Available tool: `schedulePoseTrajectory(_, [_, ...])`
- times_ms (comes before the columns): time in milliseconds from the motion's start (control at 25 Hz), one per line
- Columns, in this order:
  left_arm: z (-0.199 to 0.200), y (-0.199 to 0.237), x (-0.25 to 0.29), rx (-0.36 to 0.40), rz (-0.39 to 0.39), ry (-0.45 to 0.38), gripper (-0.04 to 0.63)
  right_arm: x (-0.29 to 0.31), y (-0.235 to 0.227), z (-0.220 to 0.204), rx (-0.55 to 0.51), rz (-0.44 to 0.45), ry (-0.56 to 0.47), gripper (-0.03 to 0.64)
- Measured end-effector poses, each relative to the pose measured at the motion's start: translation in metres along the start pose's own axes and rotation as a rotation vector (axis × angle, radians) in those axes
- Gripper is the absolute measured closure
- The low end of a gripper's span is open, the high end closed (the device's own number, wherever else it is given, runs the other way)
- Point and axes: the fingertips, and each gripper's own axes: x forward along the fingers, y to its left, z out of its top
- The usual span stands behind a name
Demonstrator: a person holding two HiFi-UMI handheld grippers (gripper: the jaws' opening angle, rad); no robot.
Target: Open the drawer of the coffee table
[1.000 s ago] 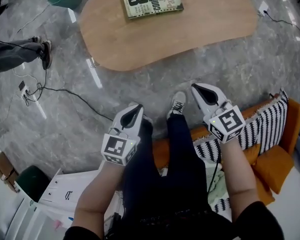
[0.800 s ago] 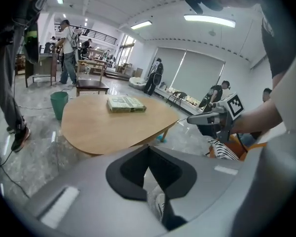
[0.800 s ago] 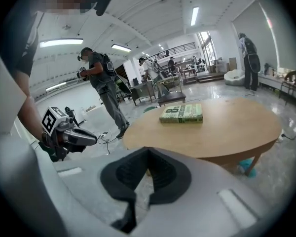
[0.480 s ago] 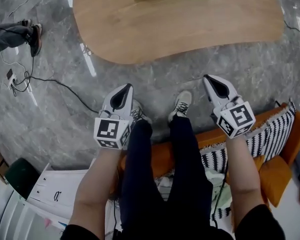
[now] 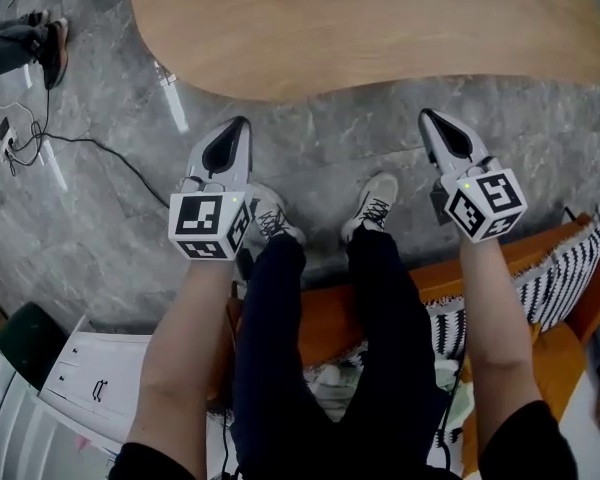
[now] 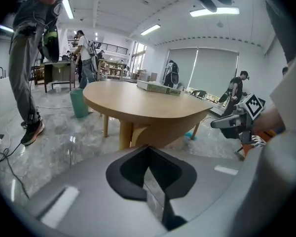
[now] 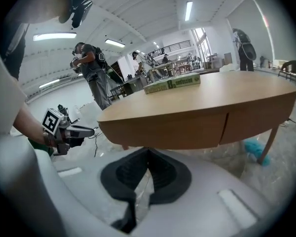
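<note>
Jaws pressed together and empty on my left hand-held gripper [image 5: 238, 128] and my right hand-held gripper [image 5: 430, 120]; the desk drawer [image 7: 187, 127] stands closed ahead of the right one, slightly above it.

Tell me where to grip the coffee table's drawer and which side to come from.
Likely the bottom edge of the drawer front, from the near side and below: the flat panel shows no handle, so only its lower lip offers purchase.
</note>
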Motion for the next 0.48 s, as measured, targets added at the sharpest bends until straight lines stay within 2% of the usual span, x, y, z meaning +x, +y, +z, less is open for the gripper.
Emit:
schedulePoseTrajectory(240, [-0.013,0.022,0.015,0.042,0.028,-0.030,0.591,0.026,-0.018,-0.014,0.002,-0.031,-0.029,0.615])
schedulePoseTrajectory(320, [-0.015,0.027,0.018,0.048,0.032,-0.043,0.535,0.030,-0.023,-0.017,0.020,-0.036,-0.048,0.594])
schedulePoseTrajectory(400, [-0.016,0.028,0.022,0.069,0.021,-0.053,0.525,0.032,-0.028,-0.019,0.033,-0.041,-0.064,0.583])
schedulePoseTrajectory(480, [-0.016,0.027,0.027,0.092,0.003,-0.058,0.472,0.033,-0.032,-0.021,0.035,-0.047,-0.076,0.577])
